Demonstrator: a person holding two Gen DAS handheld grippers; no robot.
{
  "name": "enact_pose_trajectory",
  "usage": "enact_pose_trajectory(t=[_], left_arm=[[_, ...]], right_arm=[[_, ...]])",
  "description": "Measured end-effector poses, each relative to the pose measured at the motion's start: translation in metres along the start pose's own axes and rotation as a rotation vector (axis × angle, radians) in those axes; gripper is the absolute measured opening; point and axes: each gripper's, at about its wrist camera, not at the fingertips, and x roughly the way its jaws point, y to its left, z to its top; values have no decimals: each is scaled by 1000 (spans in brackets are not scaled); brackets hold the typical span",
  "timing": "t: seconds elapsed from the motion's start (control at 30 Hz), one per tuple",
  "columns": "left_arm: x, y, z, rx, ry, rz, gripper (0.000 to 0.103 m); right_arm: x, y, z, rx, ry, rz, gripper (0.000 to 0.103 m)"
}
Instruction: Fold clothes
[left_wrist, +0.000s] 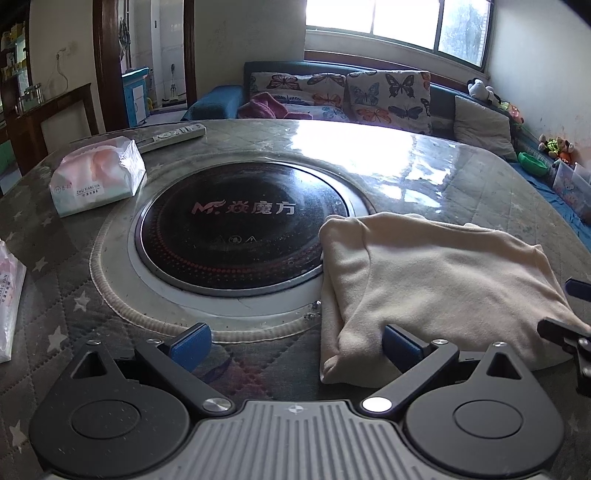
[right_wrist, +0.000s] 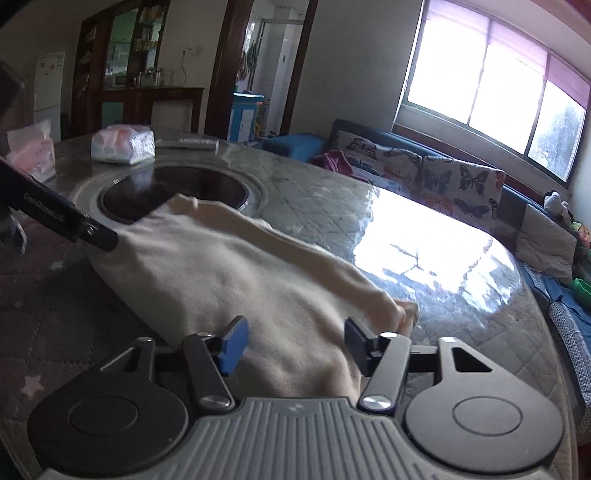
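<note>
1. Cream garment (left_wrist: 436, 284) lies folded into a thick bundle on the table (left_wrist: 461, 177), w/ one corner overlapping the rim of the round black cooktop (left_wrist: 236, 229) and the rest on the window side of it.
2. Left gripper (left_wrist: 295, 343): jaws spread wide, nothing pinched. Its right pad rests against the bundle's near corner, left pad over bare table just below the cooktop.
3. Right gripper (right_wrist: 293, 339): jaws apart, cloth lying between them but pads not pressing it, so not held. It sits at the bundle edge farthest from the cooktop.
4. Risk: top layer looks loose and puffy at that far edge; a small flap (right_wrist: 406, 310) pokes out. If a pad snags it on pulling away, the fold may spring open.
5. Risk: left pad nudging the near corner could shove the bundle further onto the cooktop or skew it.
6. Tissue pack (left_wrist: 98, 177) and remote (left_wrist: 173, 136) sit beyond the cooktop, well apart from the garment; no clash likely.
</note>
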Motion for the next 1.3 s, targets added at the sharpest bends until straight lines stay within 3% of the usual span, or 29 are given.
enact_pose_trajectory(t=[0.43, 0.63, 1.1, 1.3], left_arm=[[-1, 13, 8, -62, -2, -22, 101], [-2, 31, 15, -142, -10, -50, 101], [5, 46, 18, -237, 19, -103, 101], [3, 37, 21, -191, 13, -59, 102]], right_arm=[[4, 62, 24, -202, 1, 193, 71], [15, 95, 36, -310, -2, 266, 66], [39, 136, 47, -419, 3, 307, 47], [46, 139, 45, -398, 7, 301, 45]])
